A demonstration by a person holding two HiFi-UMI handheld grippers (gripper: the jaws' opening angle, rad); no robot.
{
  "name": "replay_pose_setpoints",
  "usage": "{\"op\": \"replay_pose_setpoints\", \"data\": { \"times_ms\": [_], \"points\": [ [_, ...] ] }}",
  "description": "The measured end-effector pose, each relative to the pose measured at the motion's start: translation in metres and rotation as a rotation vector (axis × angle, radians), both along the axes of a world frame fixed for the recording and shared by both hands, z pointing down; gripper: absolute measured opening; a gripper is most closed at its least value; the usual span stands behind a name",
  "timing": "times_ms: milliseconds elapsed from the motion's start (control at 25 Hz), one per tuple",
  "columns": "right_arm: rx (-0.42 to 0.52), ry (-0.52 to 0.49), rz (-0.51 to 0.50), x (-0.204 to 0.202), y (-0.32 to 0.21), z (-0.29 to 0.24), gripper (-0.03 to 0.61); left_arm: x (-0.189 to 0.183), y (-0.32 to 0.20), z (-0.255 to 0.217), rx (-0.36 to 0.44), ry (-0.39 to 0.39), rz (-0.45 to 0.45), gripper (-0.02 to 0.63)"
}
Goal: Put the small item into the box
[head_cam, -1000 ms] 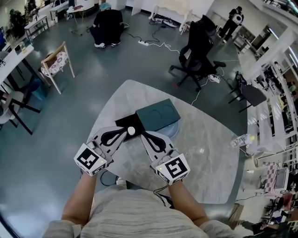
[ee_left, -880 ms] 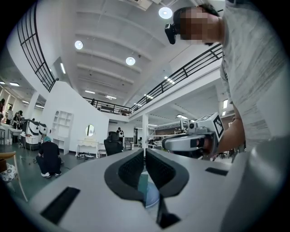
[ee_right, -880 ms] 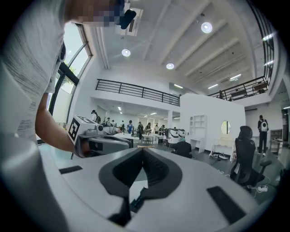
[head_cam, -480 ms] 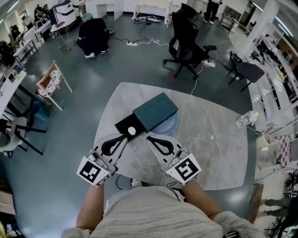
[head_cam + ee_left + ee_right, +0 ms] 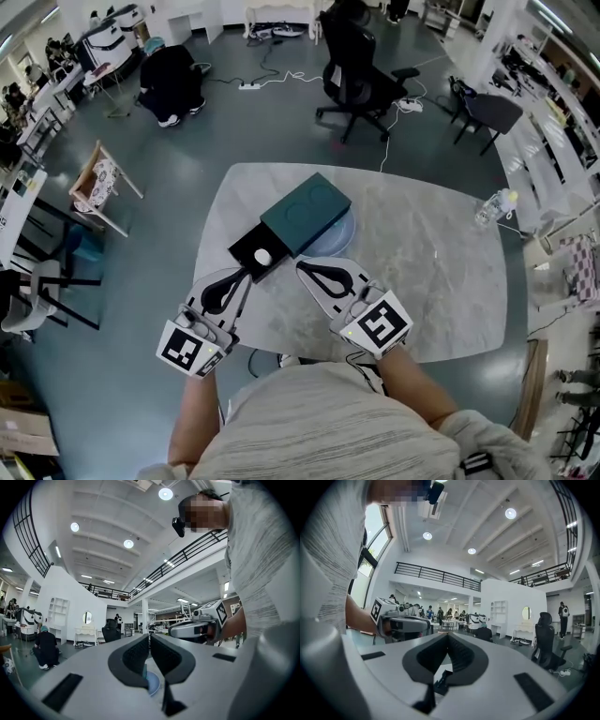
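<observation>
One marble table [image 5: 431, 272] carries everything. On it the teal lid [image 5: 306, 213] lies partly over a blue plate [image 5: 336, 242], leaving the black box [image 5: 246, 251] open. Both grippers have eased back toward the person. The left gripper [image 5: 247, 273] now sits at the box's near edge and the right gripper [image 5: 302, 266] just beside it, each with jaws drawn together on nothing. The small white item [image 5: 262, 255], flanked by their tips a second ago, rests alone inside the box. The placing looks done, and only closing may remain.
</observation>
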State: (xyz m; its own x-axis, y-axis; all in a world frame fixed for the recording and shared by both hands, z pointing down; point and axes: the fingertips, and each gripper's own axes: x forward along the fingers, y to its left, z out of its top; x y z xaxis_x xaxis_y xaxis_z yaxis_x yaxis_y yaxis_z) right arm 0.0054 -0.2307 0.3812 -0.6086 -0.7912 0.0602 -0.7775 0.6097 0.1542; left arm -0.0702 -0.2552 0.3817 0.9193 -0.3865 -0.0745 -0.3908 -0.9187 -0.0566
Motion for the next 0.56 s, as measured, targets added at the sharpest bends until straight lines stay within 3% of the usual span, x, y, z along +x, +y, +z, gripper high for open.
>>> {"op": "replay_pose_setpoints", "data": {
  "times_ms": [560],
  "points": [
    [0.018,-0.011,-0.007,-0.001,0.012,-0.007,0.018,0.004,0.010,-0.001,0.002,-0.004,0.011,0.025]
  ]
}}
